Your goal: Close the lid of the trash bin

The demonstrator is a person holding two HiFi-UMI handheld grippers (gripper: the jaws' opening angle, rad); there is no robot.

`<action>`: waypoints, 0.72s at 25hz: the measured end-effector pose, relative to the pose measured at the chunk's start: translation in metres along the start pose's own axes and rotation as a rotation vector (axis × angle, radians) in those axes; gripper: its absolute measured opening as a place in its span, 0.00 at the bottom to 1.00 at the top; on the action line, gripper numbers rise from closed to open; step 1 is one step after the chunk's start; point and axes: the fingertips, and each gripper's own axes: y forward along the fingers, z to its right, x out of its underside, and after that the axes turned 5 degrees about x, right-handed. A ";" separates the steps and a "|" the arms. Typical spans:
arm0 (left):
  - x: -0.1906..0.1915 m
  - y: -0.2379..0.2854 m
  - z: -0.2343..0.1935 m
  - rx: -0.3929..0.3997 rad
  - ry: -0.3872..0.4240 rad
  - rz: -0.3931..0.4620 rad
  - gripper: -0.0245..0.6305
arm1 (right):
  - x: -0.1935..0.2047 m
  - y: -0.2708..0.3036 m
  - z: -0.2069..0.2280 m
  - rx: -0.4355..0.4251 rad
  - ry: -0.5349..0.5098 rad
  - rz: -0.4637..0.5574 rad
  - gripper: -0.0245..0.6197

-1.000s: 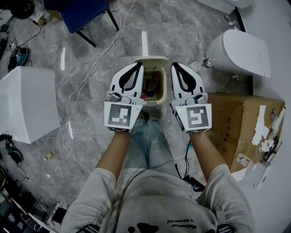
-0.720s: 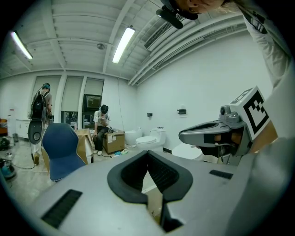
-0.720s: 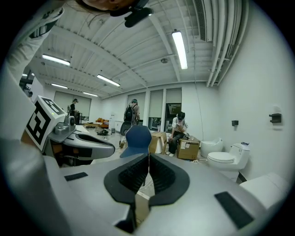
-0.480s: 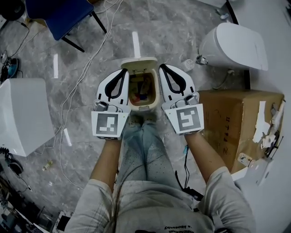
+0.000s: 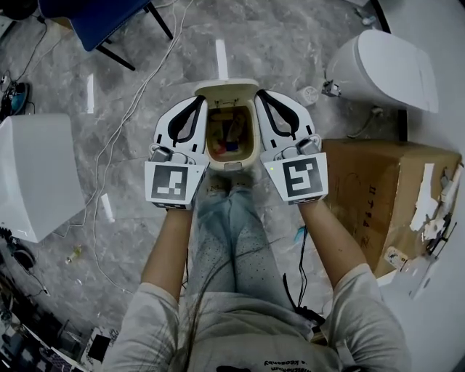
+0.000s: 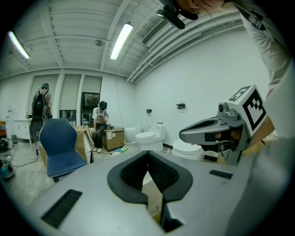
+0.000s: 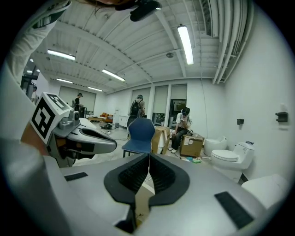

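Note:
A small beige trash bin [image 5: 231, 166] stands on the floor in front of the person's feet, with rubbish showing inside. Its lid [image 5: 227, 89] stands raised at the far side. My left gripper [image 5: 201, 99] hangs along the bin's left side and my right gripper [image 5: 259, 94] along its right side. Both are shut with nothing between the pads. In the left gripper view my left gripper [image 6: 148, 153] points level, with the right gripper [image 6: 184, 135] beside it. A beige surface [image 7: 143, 203] shows below the shut right gripper [image 7: 149, 156].
A white toilet [image 5: 385, 69] stands at the far right, a cardboard box [image 5: 385, 189] just right of my right hand. A white box [image 5: 36, 174] sits at left, a blue chair [image 5: 94, 18] far left. Cables [image 5: 138, 94] trail over the marble floor.
Both grippers have sunk lower on either side of the bin and stayed shut. The bin's opening now shows fully between them.

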 end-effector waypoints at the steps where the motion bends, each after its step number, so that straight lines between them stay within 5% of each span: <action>1: 0.003 0.001 -0.001 0.001 0.006 0.001 0.07 | 0.004 0.003 -0.002 -0.005 -0.004 -0.007 0.09; 12: 0.027 0.019 -0.014 0.029 0.053 -0.027 0.07 | 0.036 0.030 -0.004 -0.031 -0.034 -0.082 0.09; 18: 0.052 0.027 -0.018 0.047 0.058 -0.117 0.07 | 0.053 0.044 0.002 -0.042 -0.064 -0.105 0.09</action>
